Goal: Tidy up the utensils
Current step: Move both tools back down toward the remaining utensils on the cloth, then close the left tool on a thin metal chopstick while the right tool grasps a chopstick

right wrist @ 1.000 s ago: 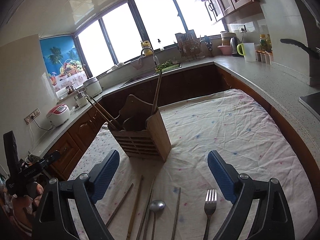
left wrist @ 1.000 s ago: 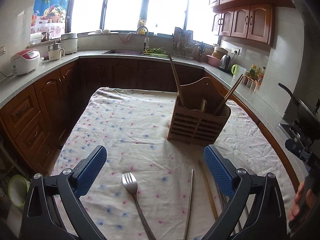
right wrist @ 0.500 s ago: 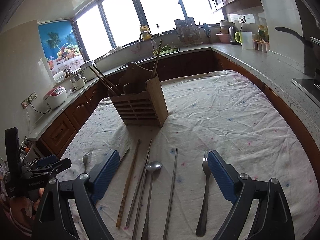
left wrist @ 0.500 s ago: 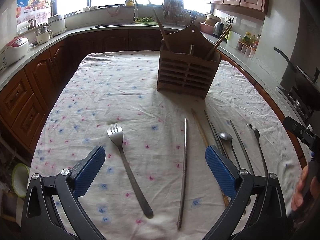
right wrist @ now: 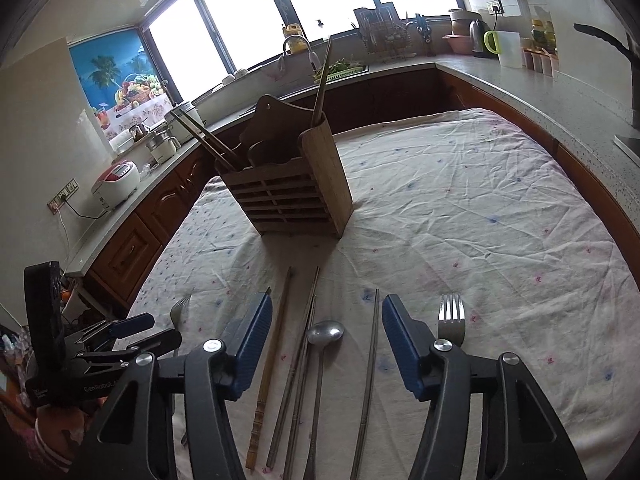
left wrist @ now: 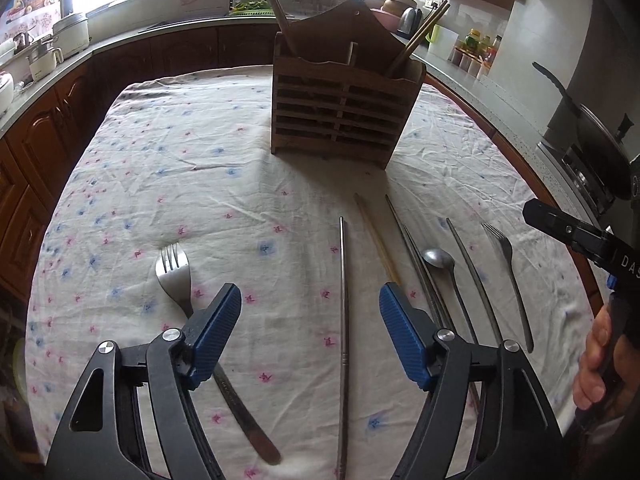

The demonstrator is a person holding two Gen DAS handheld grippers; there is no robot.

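Over a floral tablecloth, the left gripper straddles a steel chopstick, jaws closing, nothing pinched; the right gripper closes around a spoon and chopsticks, untouched. Beyond stands the holder.

We are in a home kitchen. A grey countertop wraps around the room over dark wooden cabinets, with a sink tap below bright windows. A rice cooker, an electric kettle and a dish rack line the counter. A flowered tablecloth covers the central table.
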